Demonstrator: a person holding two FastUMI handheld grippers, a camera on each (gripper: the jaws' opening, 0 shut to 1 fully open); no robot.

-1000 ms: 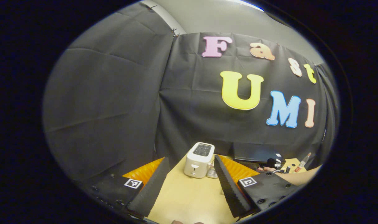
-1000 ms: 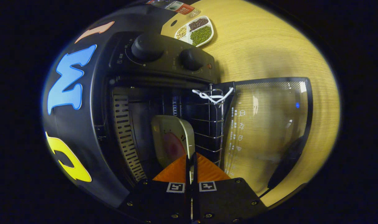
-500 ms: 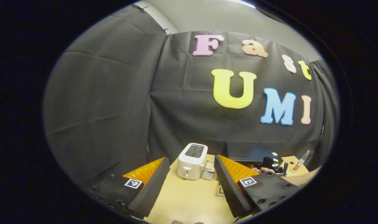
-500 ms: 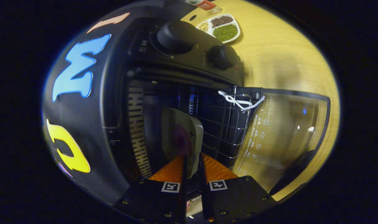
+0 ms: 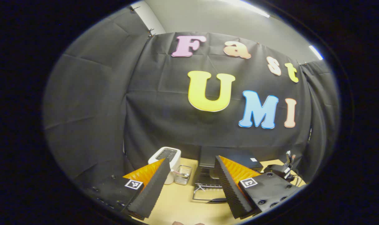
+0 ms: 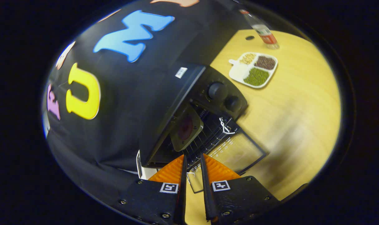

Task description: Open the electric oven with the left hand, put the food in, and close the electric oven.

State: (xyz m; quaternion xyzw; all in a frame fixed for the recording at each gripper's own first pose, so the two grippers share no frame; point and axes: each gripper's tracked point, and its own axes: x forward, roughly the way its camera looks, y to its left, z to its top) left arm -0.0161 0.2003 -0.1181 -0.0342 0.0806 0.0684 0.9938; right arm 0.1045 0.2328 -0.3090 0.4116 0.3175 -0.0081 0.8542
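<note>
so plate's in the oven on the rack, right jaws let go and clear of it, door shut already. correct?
Not quite: the door is not shut. The right gripper view shows its glass panel folded down flat in front of the oven. The rest holds: the plate sits inside on the rack, and the right gripper is clear of it, jaws slightly parted and holding nothing.

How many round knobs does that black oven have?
2: both knobs sit on the oven control panel beside the open door, one farther back, one nearer the door.
</note>
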